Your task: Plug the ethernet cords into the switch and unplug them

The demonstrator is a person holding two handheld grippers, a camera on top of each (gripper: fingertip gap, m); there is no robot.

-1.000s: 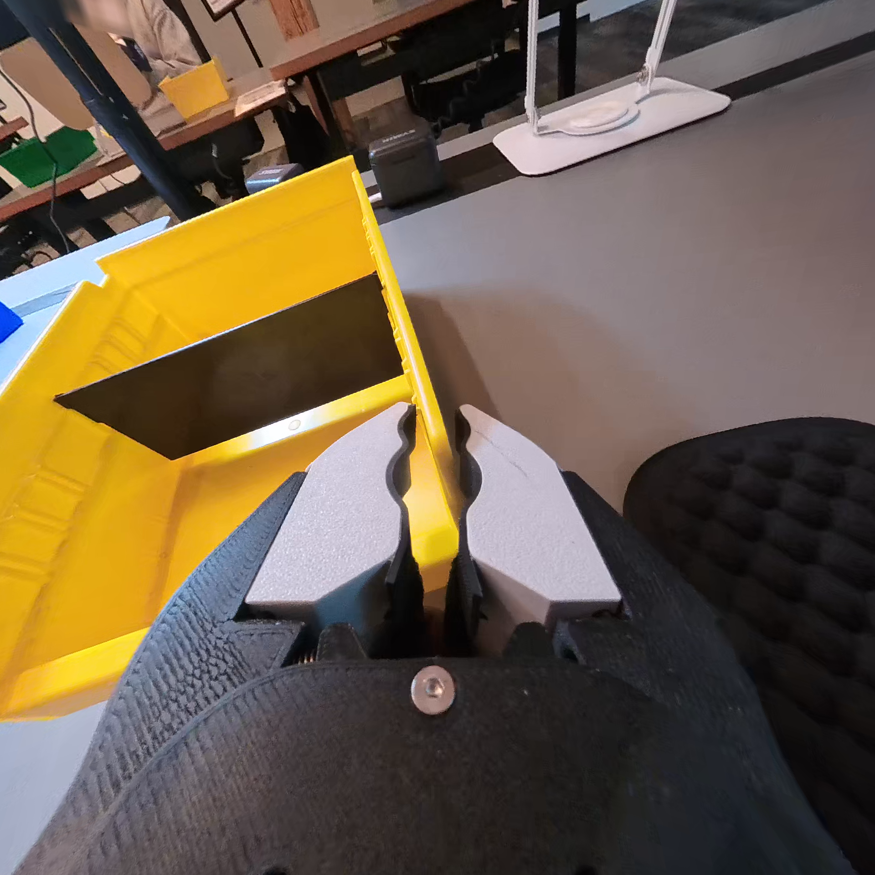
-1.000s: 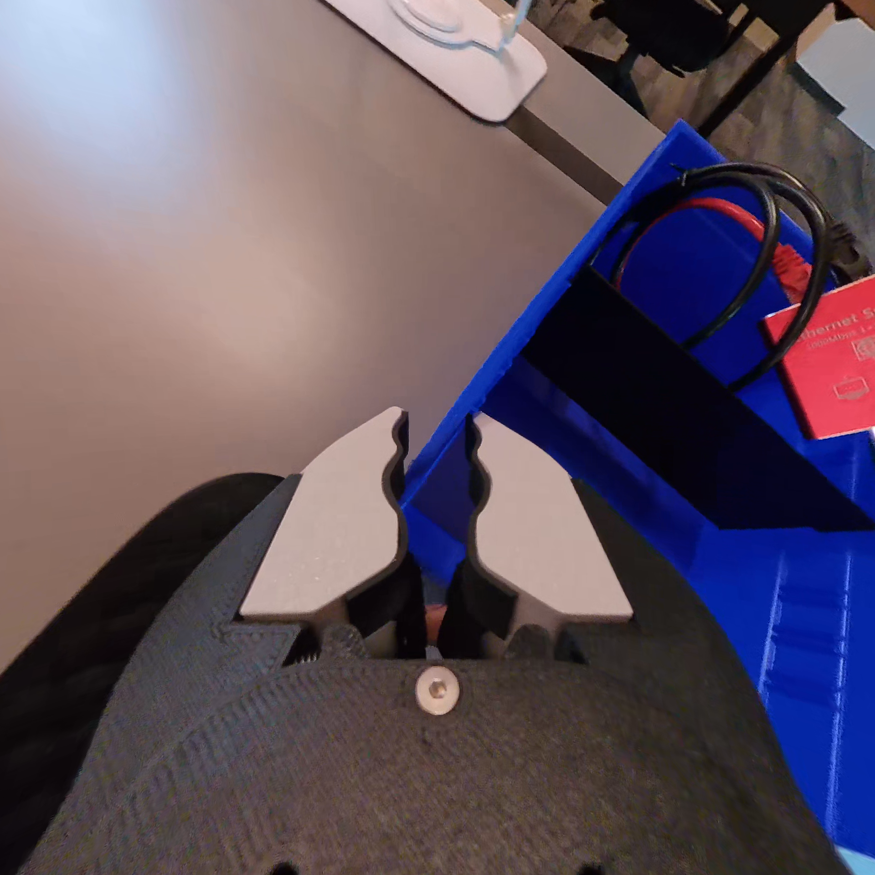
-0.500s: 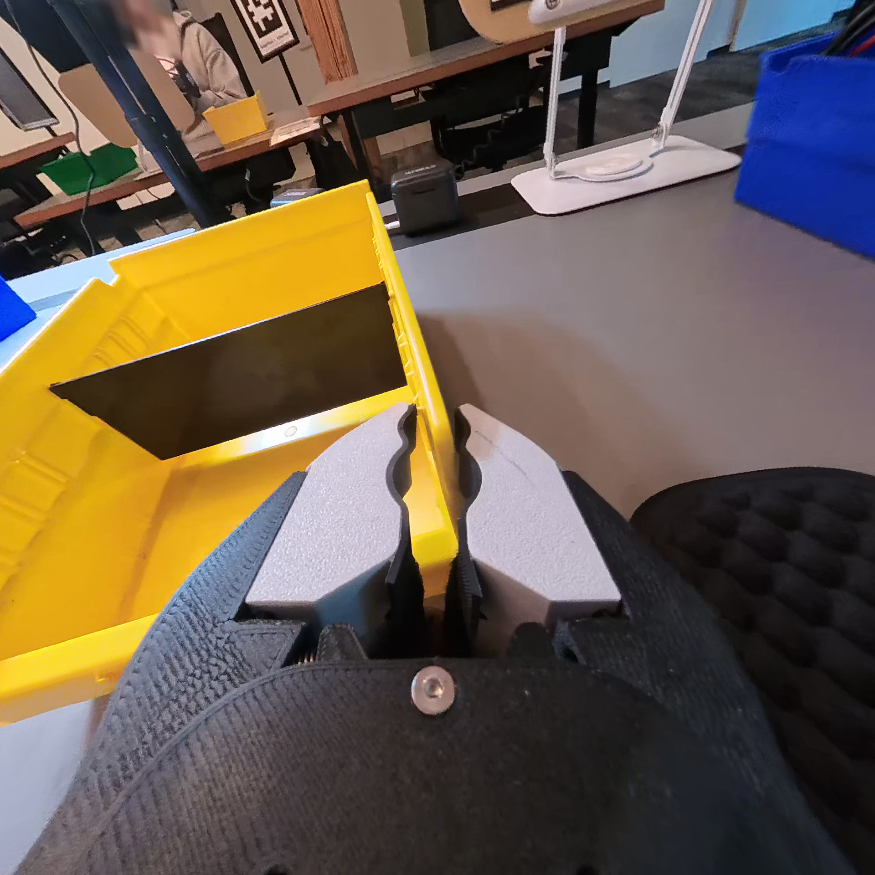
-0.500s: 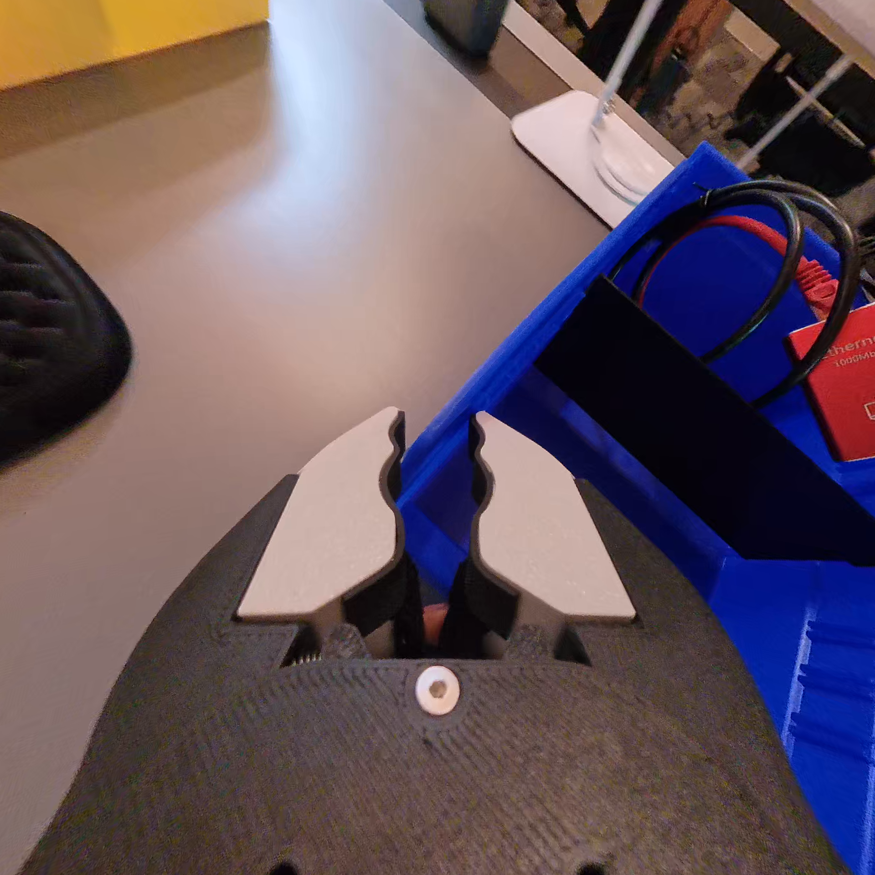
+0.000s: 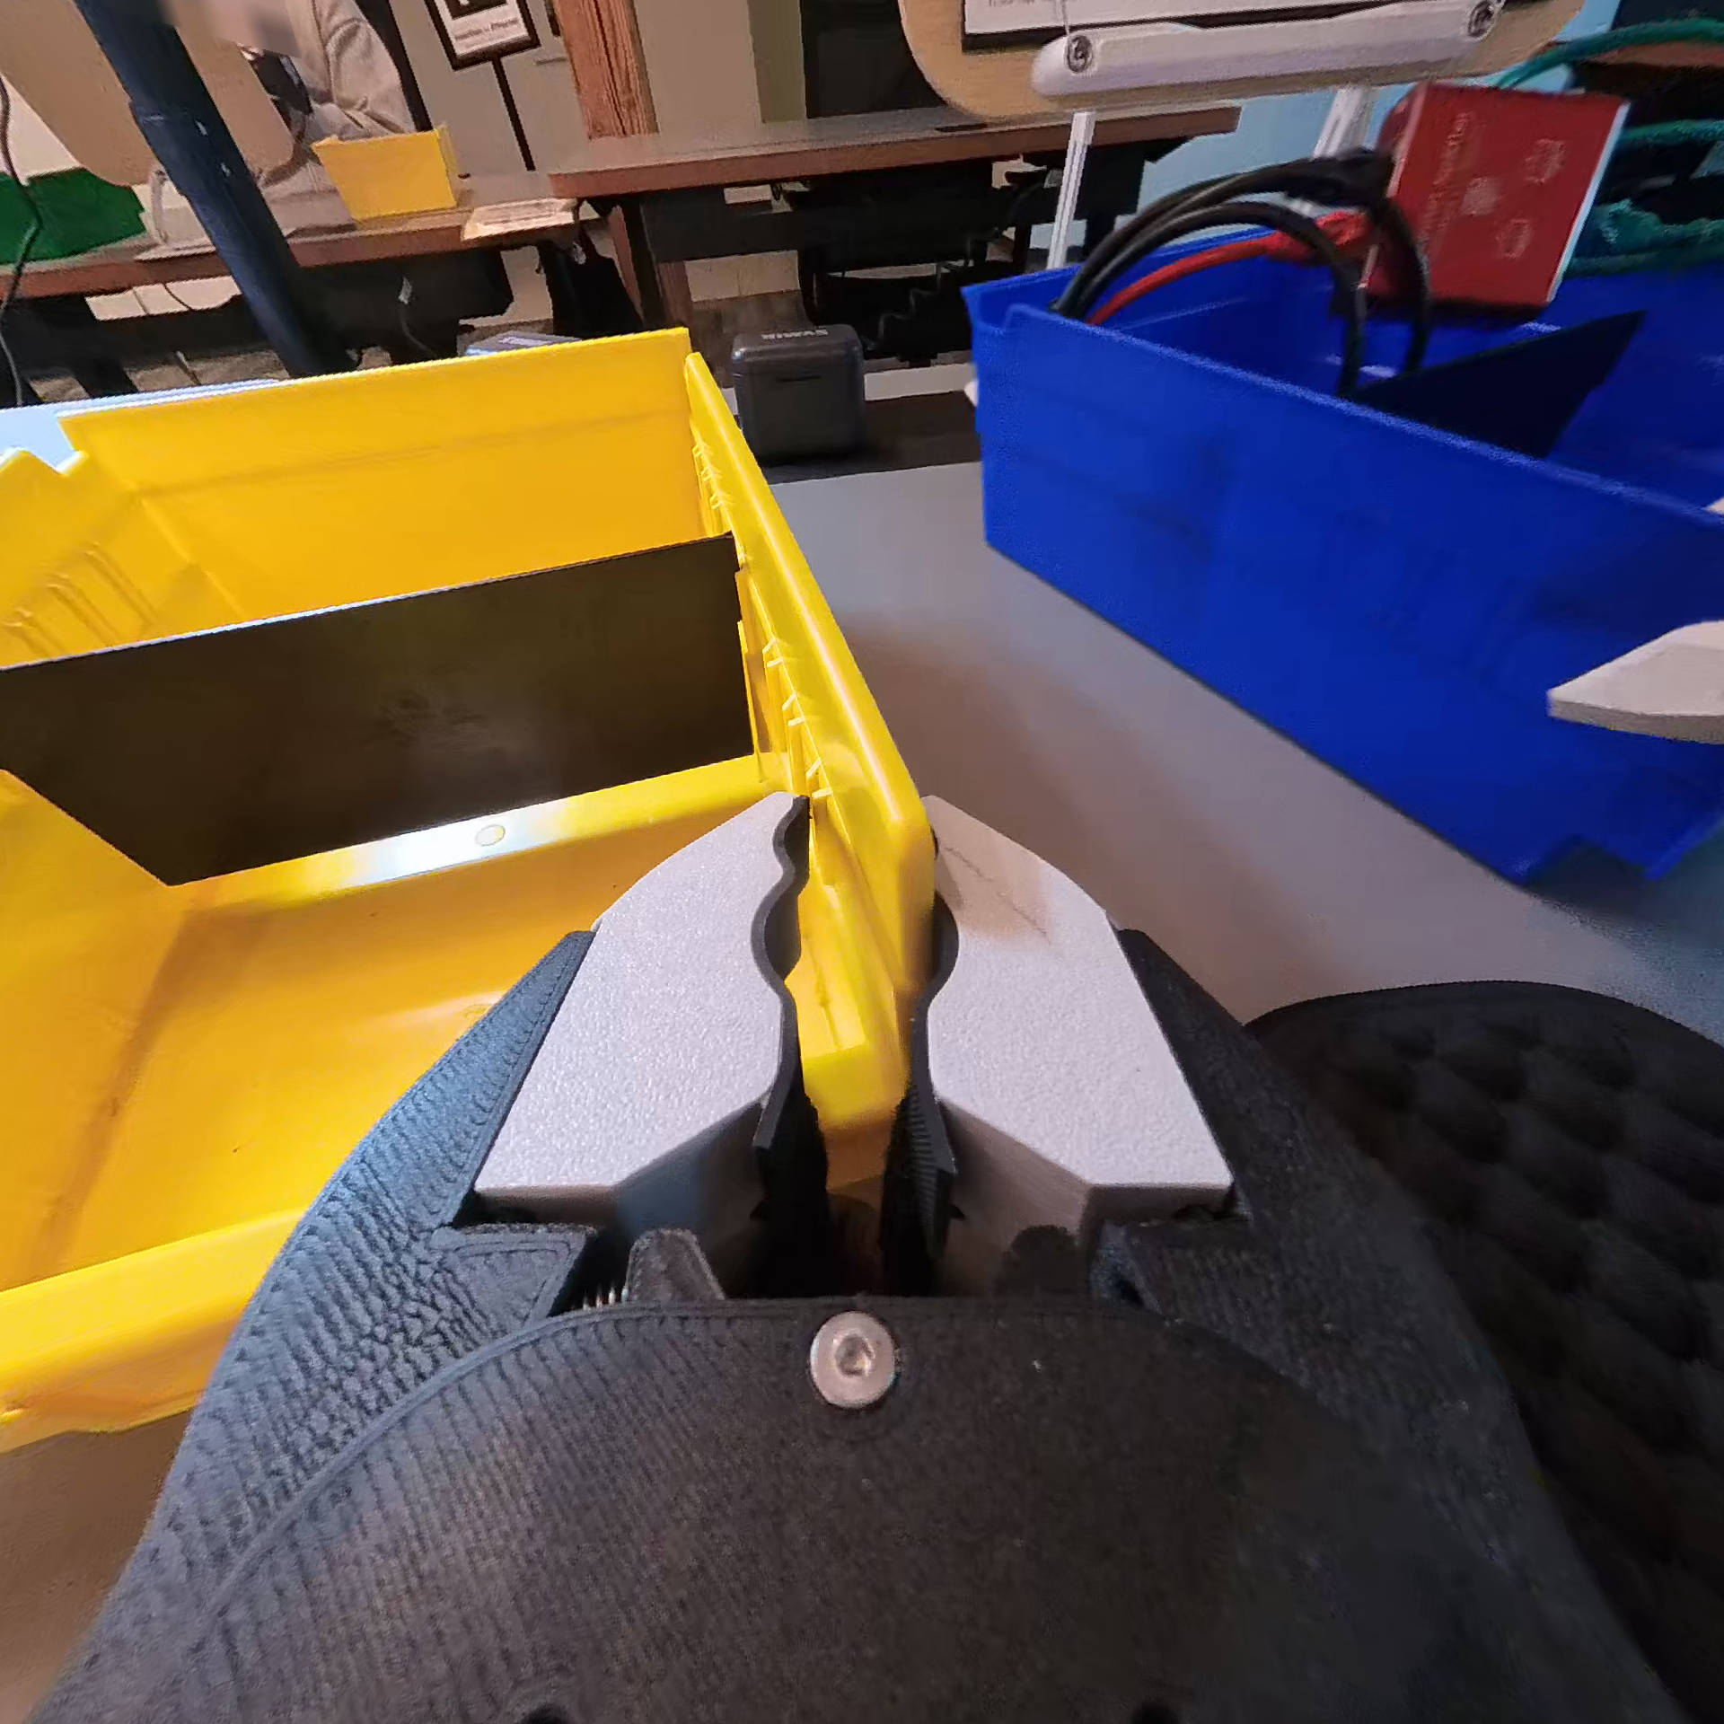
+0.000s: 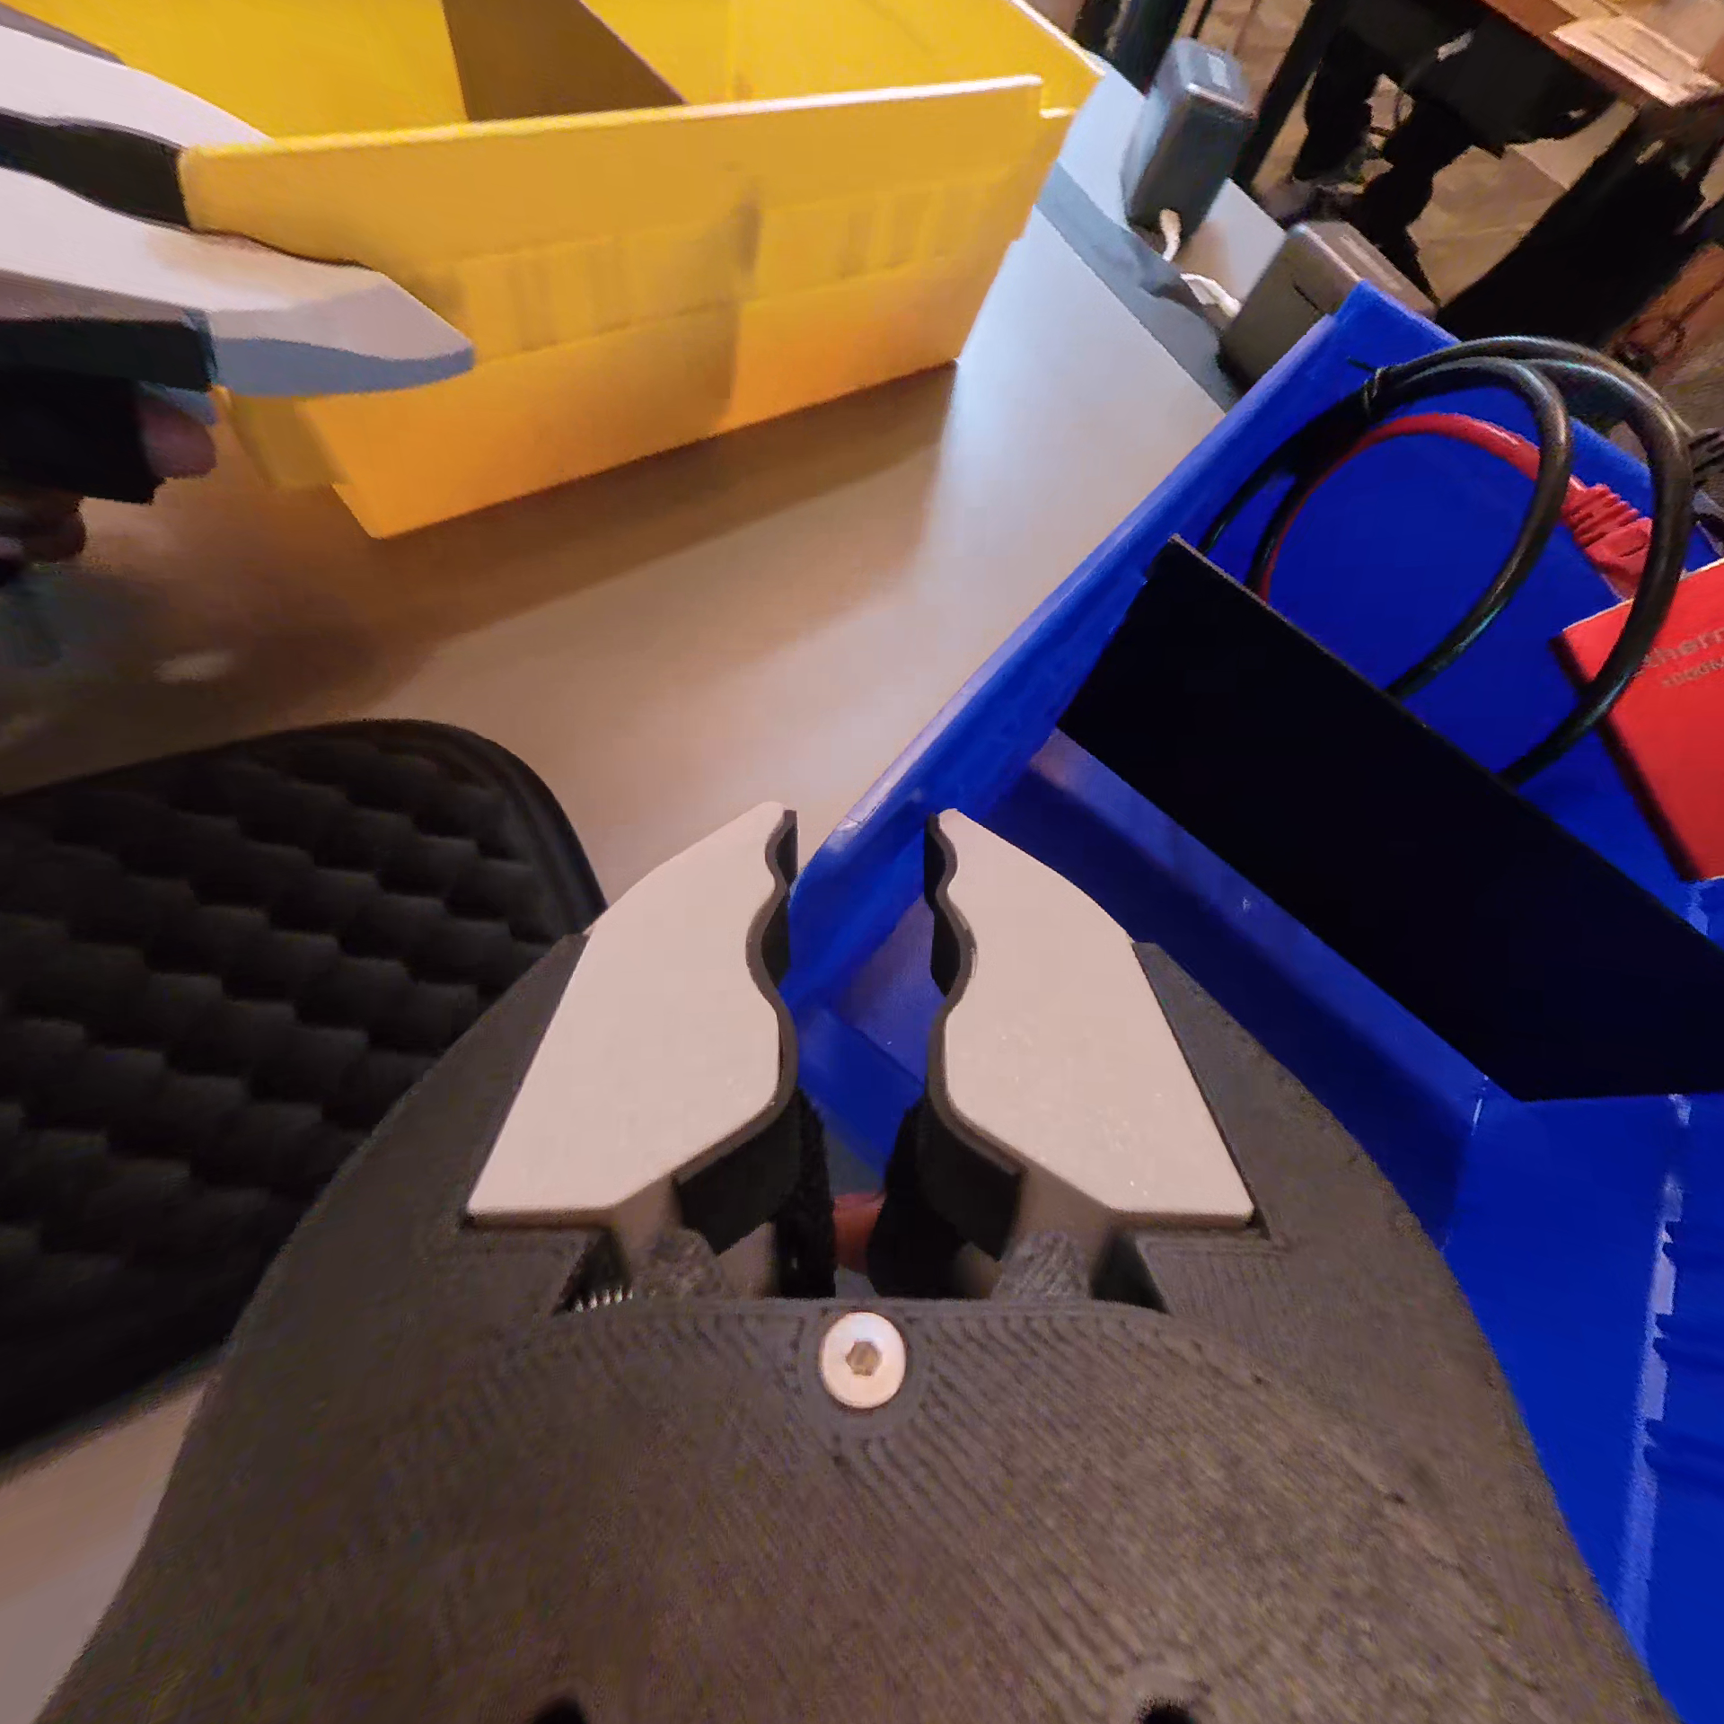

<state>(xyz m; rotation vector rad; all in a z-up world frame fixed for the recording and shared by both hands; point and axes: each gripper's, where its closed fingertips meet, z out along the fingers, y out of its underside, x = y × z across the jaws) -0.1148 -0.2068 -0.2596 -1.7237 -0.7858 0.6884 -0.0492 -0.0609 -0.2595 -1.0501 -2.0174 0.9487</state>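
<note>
My left gripper (image 5: 863, 821) is shut on the right wall of a yellow bin (image 5: 373, 485); the bin holds a black divider (image 5: 392, 690) and nothing else that I can see. My right gripper (image 6: 858, 830) is shut on the left wall of a blue bin (image 6: 1026, 728). The blue bin holds a black divider (image 6: 1381, 840), a red box (image 6: 1661, 709), a black ethernet cord (image 6: 1549, 438) and a red ethernet cord (image 6: 1381, 438). The blue bin (image 5: 1306, 560), cords (image 5: 1213, 215) and red box (image 5: 1493, 196) also show in the left wrist view.
A black padded mat (image 5: 1539, 1213) lies on the grey table (image 5: 1073, 746) between the two bins. A small dark grey box (image 5: 798, 387) sits at the table's far edge. A white lamp (image 5: 1213, 47) stands behind. A person sits at a far desk. Left tips to right tips: about 15 cm.
Both bins have swung toward each other over the table. The blue bin has come into the left wrist view and the yellow bin into the right wrist view. Both grips are unchanged.
</note>
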